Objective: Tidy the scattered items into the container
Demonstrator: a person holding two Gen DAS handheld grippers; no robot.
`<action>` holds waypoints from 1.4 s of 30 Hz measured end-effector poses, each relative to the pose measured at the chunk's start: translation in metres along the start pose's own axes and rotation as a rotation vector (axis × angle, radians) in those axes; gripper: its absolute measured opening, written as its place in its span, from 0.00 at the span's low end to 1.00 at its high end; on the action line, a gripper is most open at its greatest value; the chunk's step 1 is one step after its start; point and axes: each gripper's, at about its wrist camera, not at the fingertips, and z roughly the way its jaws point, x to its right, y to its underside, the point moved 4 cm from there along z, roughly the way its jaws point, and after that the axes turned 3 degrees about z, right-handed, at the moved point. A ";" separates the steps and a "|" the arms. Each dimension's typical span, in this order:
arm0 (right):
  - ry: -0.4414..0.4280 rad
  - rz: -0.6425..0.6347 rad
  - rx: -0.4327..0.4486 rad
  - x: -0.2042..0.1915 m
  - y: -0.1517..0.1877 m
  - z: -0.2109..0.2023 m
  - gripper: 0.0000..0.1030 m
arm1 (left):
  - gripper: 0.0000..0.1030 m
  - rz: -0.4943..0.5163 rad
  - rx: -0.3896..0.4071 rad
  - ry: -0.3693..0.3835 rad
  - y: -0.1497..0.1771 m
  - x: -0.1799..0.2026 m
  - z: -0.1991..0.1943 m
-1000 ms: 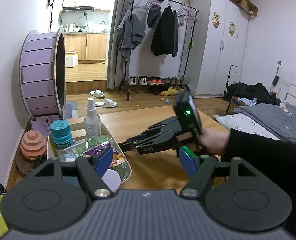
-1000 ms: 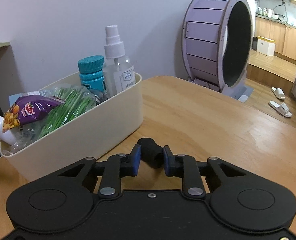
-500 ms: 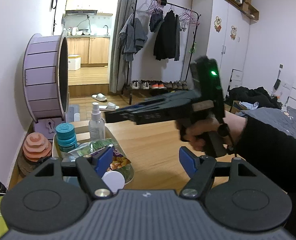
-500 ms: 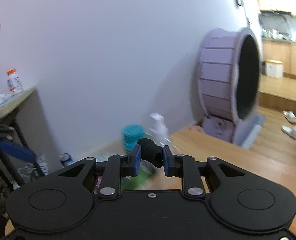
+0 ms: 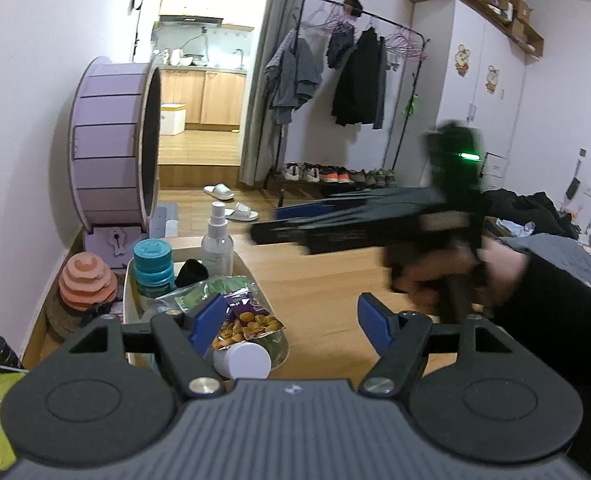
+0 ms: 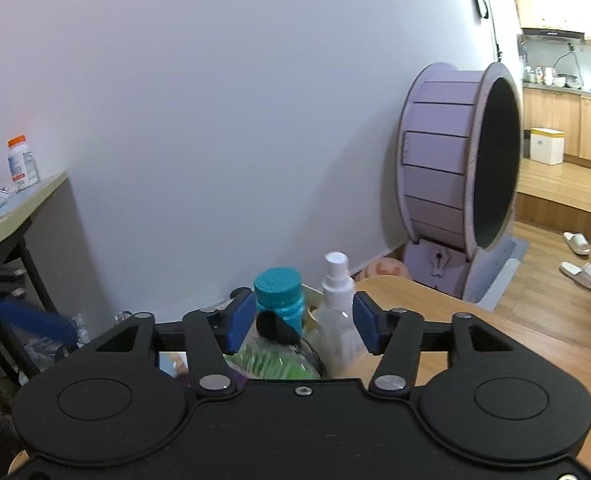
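- Small black item (image 5: 191, 273) is dropping or just landing inside the container (image 5: 129, 300), between the teal-capped jar (image 5: 153, 266) and the spray bottle (image 5: 217, 246); in the right wrist view it is showing as a dark blur (image 6: 276, 329) in front of the jar, clear of both pads.
- Right claw (image 6: 300, 326) is standing released above the container; its jaws have just been opening, and nothing is being pressed between them now.
- Container is already carrying the jar, the bottle, a green packet (image 5: 211, 288), a purple snack bag (image 5: 247, 320) and a white-capped bottle (image 5: 242, 362) lying at the near end.
- Left claw (image 5: 287, 322) is hovering wide open over the near end of the container, gripping nothing.
- Surface (image 5: 319, 280) beside the container is showing bare wood in both views; no loose item is visible on it, though the claw bodies are hiding the near strip.
- Judgement: the tidying is looking close to finished, this drop possibly being the last; the hidden near edge is still needing a check.
- Outward: the person's hand (image 5: 455, 276) on the right claw's handle is blurring; a purple wheel (image 5: 111, 152) is standing by the wall, an orange stacked toy (image 5: 87, 282) below it.
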 end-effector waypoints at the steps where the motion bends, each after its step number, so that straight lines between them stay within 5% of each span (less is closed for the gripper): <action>1: 0.009 0.004 0.010 0.001 0.003 -0.010 0.56 | 0.71 -0.007 -0.002 -0.011 0.001 0.000 0.001; 17: 0.041 0.057 0.132 -0.019 0.034 -0.134 0.85 | 0.98 -0.001 -0.038 -0.160 0.007 0.026 0.006; 32: 0.043 -0.009 0.131 -0.032 0.030 -0.139 0.95 | 1.00 -0.161 -0.110 -0.357 0.017 0.014 0.004; 37: 0.040 -0.017 0.120 -0.036 0.031 -0.131 0.96 | 1.00 -0.130 -0.141 -0.437 0.020 0.007 -0.006; 42: 0.034 -0.023 0.108 -0.042 0.033 -0.124 0.97 | 1.00 -0.169 -0.161 -0.431 0.026 -0.006 -0.014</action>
